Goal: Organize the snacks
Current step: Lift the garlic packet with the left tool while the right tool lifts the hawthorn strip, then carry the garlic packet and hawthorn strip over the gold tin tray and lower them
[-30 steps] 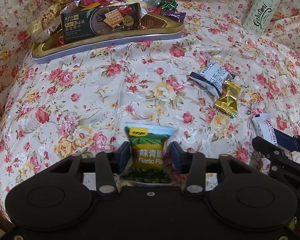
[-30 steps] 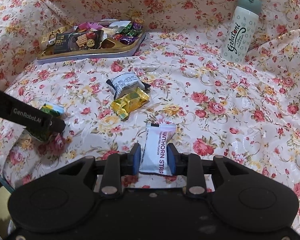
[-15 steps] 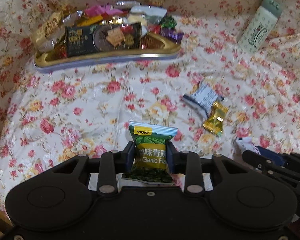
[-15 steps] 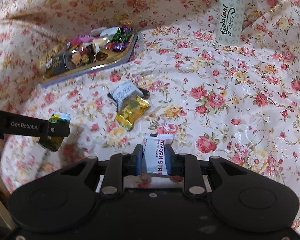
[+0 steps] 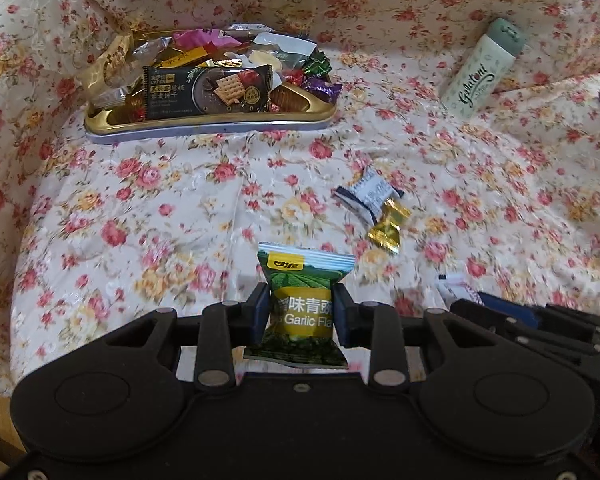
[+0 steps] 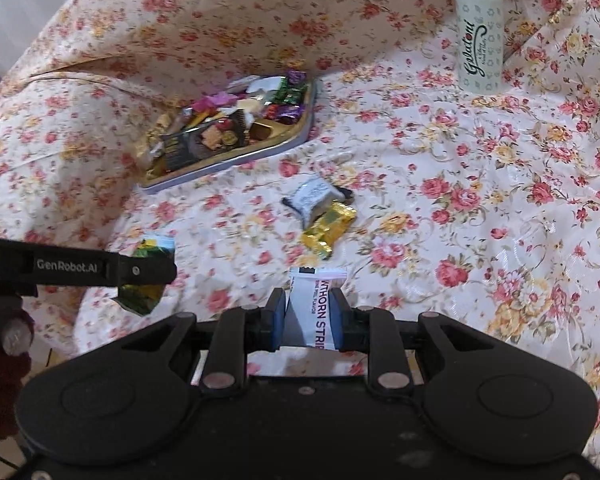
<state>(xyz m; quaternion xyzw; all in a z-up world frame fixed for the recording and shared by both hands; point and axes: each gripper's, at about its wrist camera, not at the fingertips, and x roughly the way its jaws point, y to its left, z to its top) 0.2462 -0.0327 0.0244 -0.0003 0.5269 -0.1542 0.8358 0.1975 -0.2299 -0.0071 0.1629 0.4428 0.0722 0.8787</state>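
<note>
Since the earlier frames both grippers have risen off the cloth, each carrying its snack clear of the surface; the tray now sits lower and smaller in both views.

Left gripper (image 5: 301, 314): jaws narrowed onto the green garlic pea packet (image 5: 304, 304), pads pressing its sides, packet upright and clear of the cloth.

Right gripper (image 6: 309, 319): jaws clamped on the white hawthorn strip packet (image 6: 315, 308), likewise lifted.

Gold tray (image 5: 204, 122): far left of the cloth, already heaped with wrapped snacks. A dark-and-white packet (image 5: 366, 196) and a gold wrapper (image 5: 386, 226) lie touching one another, between the tray and the grippers, not yet collected.

Step in hand, as judged: carry both packets to the tray. Recommend keeping the grip firm on the crinkly film, travelling above the two loose snacks, and releasing low over a bare corner so nothing slides off the heap.

Surface: glossy floral tablecloth (image 5: 140, 216), wrinkled, draped up behind. A pale green bottle (image 6: 480, 36) stands at the far right, well apart from the tray
</note>
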